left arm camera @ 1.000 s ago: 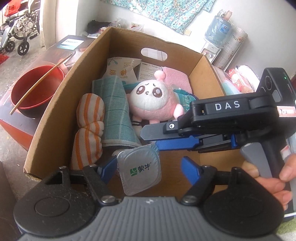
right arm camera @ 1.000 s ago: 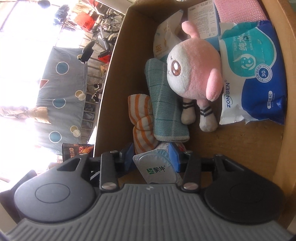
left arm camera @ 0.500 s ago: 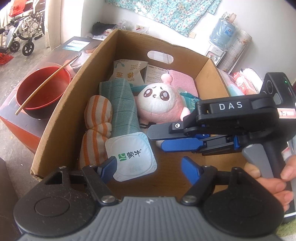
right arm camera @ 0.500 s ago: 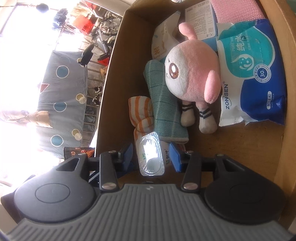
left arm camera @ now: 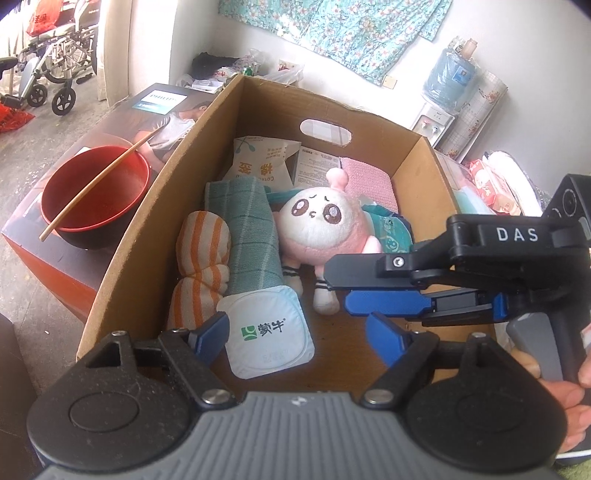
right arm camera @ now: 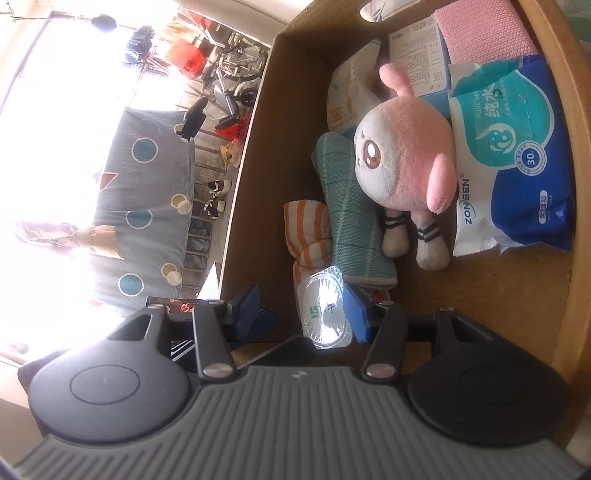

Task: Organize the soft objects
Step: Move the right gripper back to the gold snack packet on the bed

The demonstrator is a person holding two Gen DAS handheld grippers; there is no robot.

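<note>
- Yogurt cup (left arm camera: 269, 328) lay in cardboard box (left arm camera: 147, 236), touching teal towel roll (left arm camera: 251, 236).
- Right gripper (right arm camera: 301, 308) jaws opening, cup between, unpinched; back out straight.
- Left gripper (left arm camera: 295, 332) jaws opening, gripping nothing.

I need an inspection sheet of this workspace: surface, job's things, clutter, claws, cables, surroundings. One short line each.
Surface: cardboard box, floor partly bare.
Job's things: pink plush, green towel, striped cloth, wipes pack, pink cloth and yogurt cup, all in the box.
Clutter: red bowl with chopstick, outside.
Claws: left claw opening, cup beside one finger; right claw opening, cup between the fingers, one pad clear of it.
Cables: nothing seen.
Surroundings: water dispenser, wheelchair.
</note>
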